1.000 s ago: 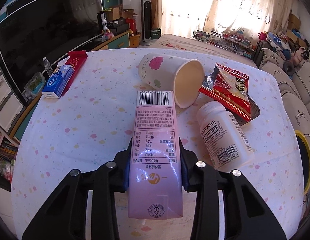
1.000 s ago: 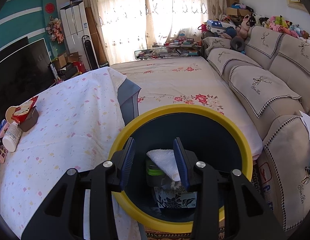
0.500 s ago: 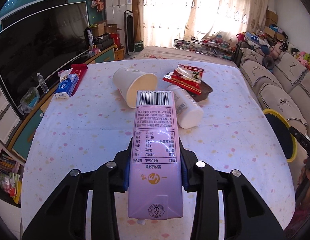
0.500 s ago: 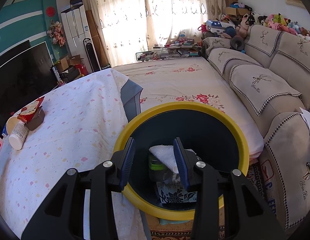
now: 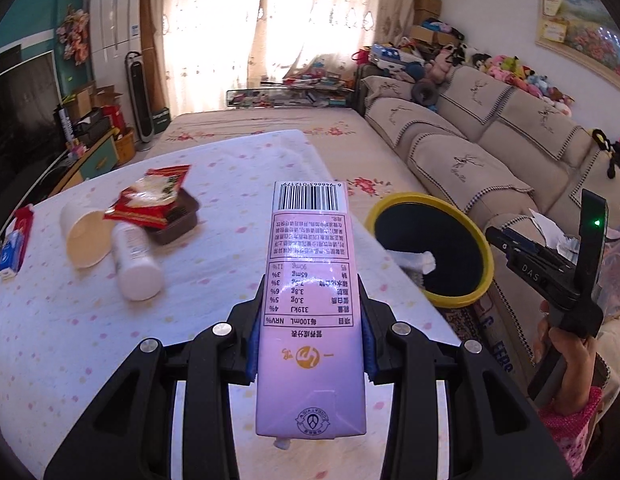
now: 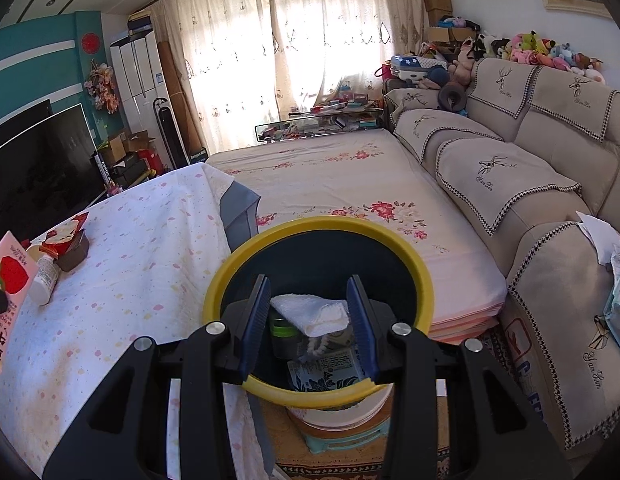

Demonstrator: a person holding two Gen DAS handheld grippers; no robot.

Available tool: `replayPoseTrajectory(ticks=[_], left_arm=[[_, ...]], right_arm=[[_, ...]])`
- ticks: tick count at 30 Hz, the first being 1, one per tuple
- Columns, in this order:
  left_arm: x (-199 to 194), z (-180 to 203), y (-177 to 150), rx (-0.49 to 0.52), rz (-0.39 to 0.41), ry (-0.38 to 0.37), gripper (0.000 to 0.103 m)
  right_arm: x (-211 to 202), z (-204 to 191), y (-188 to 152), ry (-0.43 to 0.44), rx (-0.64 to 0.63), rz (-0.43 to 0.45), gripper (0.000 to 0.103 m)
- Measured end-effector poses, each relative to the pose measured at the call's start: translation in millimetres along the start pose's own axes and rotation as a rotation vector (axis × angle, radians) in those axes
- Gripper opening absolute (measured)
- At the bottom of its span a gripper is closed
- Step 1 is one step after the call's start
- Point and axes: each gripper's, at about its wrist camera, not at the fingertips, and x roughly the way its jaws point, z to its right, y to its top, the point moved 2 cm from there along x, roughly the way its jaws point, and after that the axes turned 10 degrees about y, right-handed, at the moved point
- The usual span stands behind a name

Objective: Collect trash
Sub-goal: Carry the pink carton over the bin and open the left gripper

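Note:
My left gripper (image 5: 310,312) is shut on a pink milk carton (image 5: 310,292) and holds it above the table's right edge, short of the yellow-rimmed trash bin (image 5: 434,200). The carton also shows at the left edge of the right wrist view (image 6: 7,280). My right gripper (image 6: 310,312) is open and empty, hovering over the bin (image 6: 237,264), which holds a white cloth (image 6: 310,310), a green-capped item and a printed box. On the table lie a paper cup (image 5: 83,236), a white bottle (image 5: 133,264) and a red snack bag (image 5: 153,196) on a dark tray.
The table has a white dotted cloth (image 5: 69,320). A blue box (image 5: 7,256) and a red packet lie at its left edge. A beige sofa (image 6: 530,184) runs along the right, a floral mat (image 6: 330,176) covers the floor, and a TV (image 6: 37,164) stands at left.
My left gripper swung right with the carton, bringing the bin into its view and leaving the cup and bottle to the left. The right gripper stayed open over the bin.

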Motion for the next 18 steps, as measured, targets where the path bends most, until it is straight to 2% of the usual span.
replayPoseTrajectory(ticks=[5, 9, 18], left_arm=[[30.1, 63.1, 27.7, 0.067, -0.018, -0.085, 0.037], [59.1, 105.6, 49.4, 0.106, -0.026, -0.117, 0.037], [135.2, 162.7, 75.8, 0.140, -0.088, -0.119, 0.037]], right_arm=[[-10.2, 25.0, -3.0, -0.028, 0.029, 0.007, 0.038], [-13.9, 42.2, -3.9, -0.040, 0.056, 0.010, 0.038], [-9.1, 60.4, -3.3, -0.046, 0.070, 0.002, 0.038]])
